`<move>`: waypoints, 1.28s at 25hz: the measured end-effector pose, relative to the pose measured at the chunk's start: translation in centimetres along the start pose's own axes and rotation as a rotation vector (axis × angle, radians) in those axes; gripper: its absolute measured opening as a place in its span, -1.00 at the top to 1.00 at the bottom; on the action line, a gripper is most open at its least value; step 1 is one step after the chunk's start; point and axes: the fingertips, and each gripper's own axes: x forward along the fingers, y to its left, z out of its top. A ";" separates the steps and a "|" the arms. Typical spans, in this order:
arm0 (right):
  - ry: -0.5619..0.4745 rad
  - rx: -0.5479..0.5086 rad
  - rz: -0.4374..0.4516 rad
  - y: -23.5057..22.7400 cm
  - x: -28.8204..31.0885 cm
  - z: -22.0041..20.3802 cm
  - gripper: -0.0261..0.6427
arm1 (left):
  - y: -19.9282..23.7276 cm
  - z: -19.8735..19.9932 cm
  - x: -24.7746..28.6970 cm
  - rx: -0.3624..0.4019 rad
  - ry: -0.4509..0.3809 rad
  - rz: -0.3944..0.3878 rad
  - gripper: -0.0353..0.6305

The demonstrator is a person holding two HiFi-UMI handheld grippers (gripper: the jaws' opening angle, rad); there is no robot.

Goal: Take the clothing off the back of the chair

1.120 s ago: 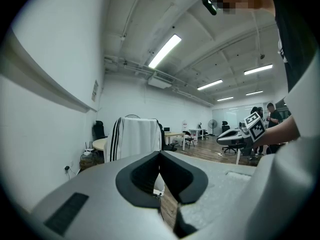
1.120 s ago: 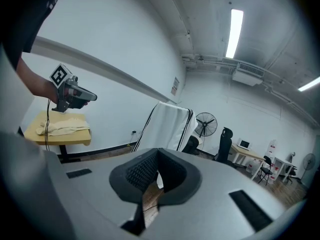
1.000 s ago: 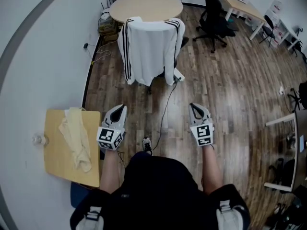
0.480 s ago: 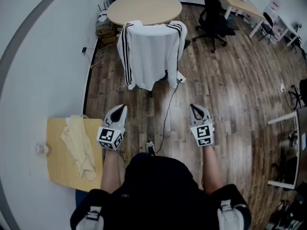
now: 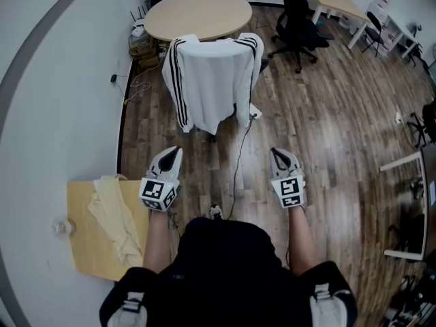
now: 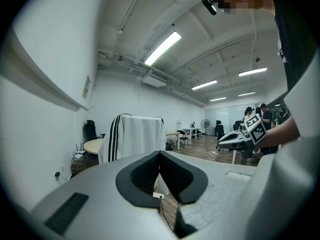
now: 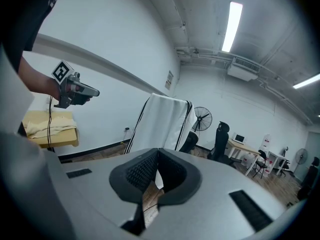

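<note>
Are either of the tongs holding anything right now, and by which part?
Nothing is held. The left tongs and right tongs are both shut and empty. The white striped jacket hangs ahead of them, untouched.

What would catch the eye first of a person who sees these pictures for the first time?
First, the white jacket with black stripes, draped over the back of a chair, in front of a round table. Next, the left claw and the right claw, both shut and empty, pointing toward it from a distance. At the left, a cream cloth lies on a small wooden table.
</note>
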 end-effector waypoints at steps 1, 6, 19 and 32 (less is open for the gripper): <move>0.005 0.004 -0.006 -0.1 0.2 0.0 0.94 | 0.2 0.1 0.2 0.001 -0.001 -0.004 0.89; 0.003 0.021 -0.024 -0.1 1.2 0.6 0.94 | 1.8 0.1 0.5 0.002 -0.003 -0.008 0.89; 0.022 0.030 -0.040 1.4 3.6 1.4 0.94 | 5.9 0.0 0.1 -0.015 -0.019 0.009 0.89; 0.044 0.016 -0.032 2.9 4.6 1.4 0.94 | 7.6 -1.1 -1.1 -0.044 -0.024 0.024 0.89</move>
